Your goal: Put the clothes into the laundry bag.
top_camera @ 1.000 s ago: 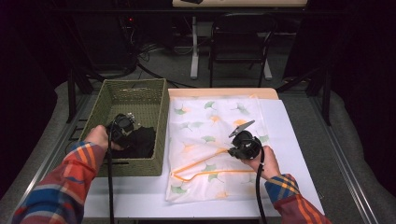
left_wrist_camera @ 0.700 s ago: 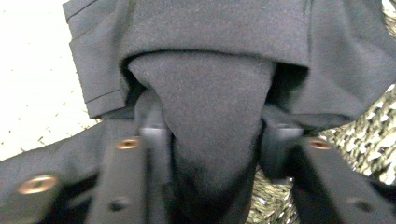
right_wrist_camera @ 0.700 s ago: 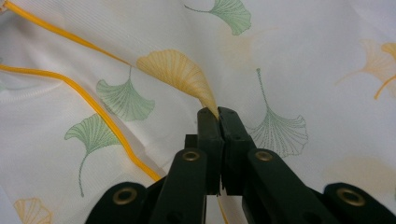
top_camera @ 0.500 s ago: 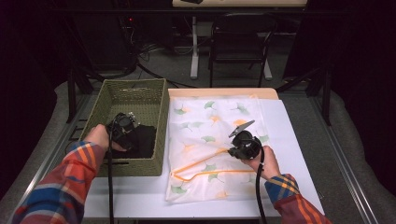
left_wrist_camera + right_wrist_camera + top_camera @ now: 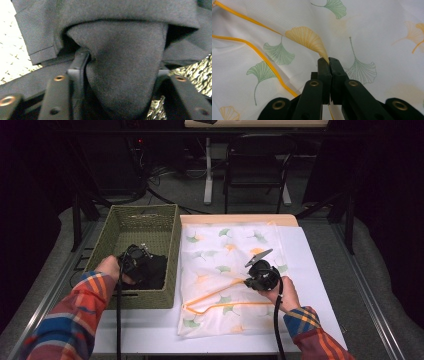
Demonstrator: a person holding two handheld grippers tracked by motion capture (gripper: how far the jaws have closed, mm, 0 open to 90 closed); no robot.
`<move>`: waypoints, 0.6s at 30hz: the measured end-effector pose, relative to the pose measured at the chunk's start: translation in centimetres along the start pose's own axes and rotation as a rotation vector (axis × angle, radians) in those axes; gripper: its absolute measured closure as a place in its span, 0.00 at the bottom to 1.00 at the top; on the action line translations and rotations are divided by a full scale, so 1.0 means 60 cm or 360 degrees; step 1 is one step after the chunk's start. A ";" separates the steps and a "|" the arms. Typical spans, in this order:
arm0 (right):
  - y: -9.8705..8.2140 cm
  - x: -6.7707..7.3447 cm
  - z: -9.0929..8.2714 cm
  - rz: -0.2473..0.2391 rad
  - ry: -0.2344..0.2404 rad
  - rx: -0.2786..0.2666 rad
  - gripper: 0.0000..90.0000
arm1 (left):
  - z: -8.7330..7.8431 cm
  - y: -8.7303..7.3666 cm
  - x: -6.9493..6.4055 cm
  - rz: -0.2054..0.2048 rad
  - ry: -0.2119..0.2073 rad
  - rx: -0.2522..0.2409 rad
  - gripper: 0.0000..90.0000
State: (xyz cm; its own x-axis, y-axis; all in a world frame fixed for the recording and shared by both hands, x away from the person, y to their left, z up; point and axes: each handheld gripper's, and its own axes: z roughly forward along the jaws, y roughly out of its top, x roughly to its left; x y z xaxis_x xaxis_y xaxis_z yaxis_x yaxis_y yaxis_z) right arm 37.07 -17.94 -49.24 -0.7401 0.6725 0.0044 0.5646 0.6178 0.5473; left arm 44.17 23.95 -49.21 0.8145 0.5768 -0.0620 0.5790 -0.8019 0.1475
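In the woven basket point(image 5: 172, 265) at the surface's nine o'clock side, the left claw point(image 5: 136, 259) has a fold of dark cloth point(image 5: 125, 65) bulging between its jaws, which have just been closing. At four o'clock of the leaf-printed bag point(image 5: 220, 270), the right claw point(image 5: 328, 62) is clenched, pinching the bag's thin fabric beside its orange edging point(image 5: 265, 61).
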 end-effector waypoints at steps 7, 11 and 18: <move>0.001 0.000 -0.001 -0.0009 -0.0001 -0.0005 0.99 | -0.010 -0.004 -0.004 0.0038 0.0016 -0.0026 0.70; 0.001 0.000 -0.001 -0.0005 -0.0002 -0.0010 0.99 | -0.014 -0.008 -0.005 0.0047 0.0013 -0.0053 0.70; 0.000 -0.002 -0.001 -0.0004 0.0000 -0.0009 0.99 | -0.029 -0.016 -0.012 0.0071 0.0031 -0.0102 0.71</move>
State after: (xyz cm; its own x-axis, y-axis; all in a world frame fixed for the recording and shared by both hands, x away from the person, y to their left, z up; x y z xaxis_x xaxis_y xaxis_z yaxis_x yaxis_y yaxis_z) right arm 37.13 -18.02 -49.21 -0.7417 0.6707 0.0029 0.5605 0.6174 0.5520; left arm 42.96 24.58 -47.60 0.8382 0.5443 -0.0347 0.5383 -0.8154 0.2129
